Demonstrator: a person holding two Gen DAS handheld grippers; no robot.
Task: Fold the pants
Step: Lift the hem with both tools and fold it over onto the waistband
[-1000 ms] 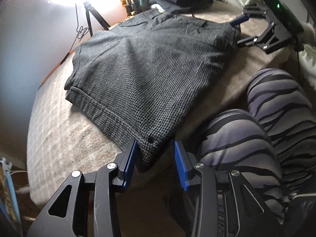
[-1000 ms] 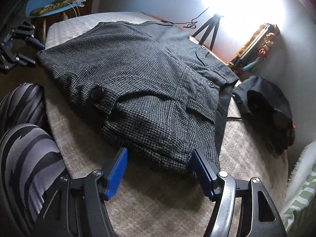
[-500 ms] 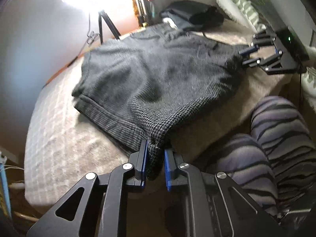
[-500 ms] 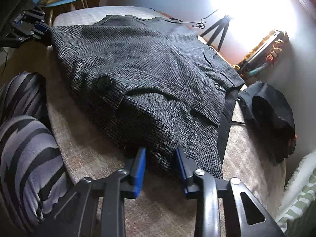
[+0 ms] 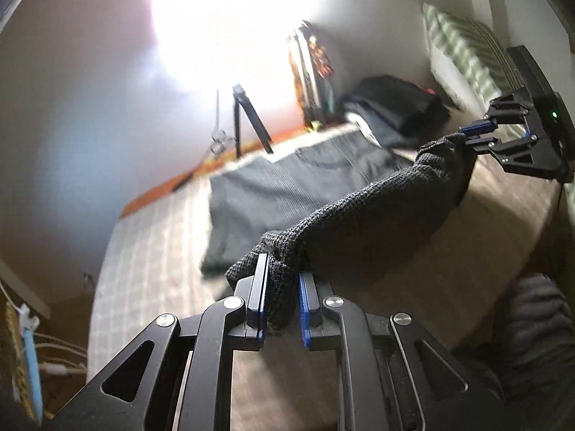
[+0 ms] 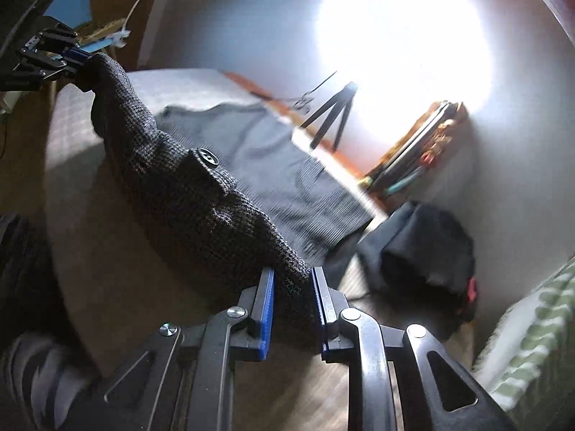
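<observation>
The dark grey checked pants (image 5: 363, 212) lie on the bed with their near edge lifted off it. My left gripper (image 5: 282, 305) is shut on one corner of that edge. My right gripper (image 6: 293, 305) is shut on the other corner, by the waistband with its black button (image 6: 206, 156). The lifted edge (image 6: 172, 179) stretches taut between the two grippers. Each gripper shows in the other's view, the right one at far right (image 5: 478, 134) and the left one at top left (image 6: 77, 59). The far half of the pants (image 6: 273, 165) still rests flat on the bed.
The bed has a beige checked cover (image 5: 143, 251). A folded black garment (image 6: 427, 244) lies at its far end near a striped pillow (image 5: 463, 46). A small tripod (image 6: 334, 111) and a bright lamp stand by the wall. The person's striped-clad knee (image 5: 535, 323) is close by.
Both grippers closed on the near corners of the pants, then lifted that edge up off the bed. Both views have tilted upward and blurred with the motion.
</observation>
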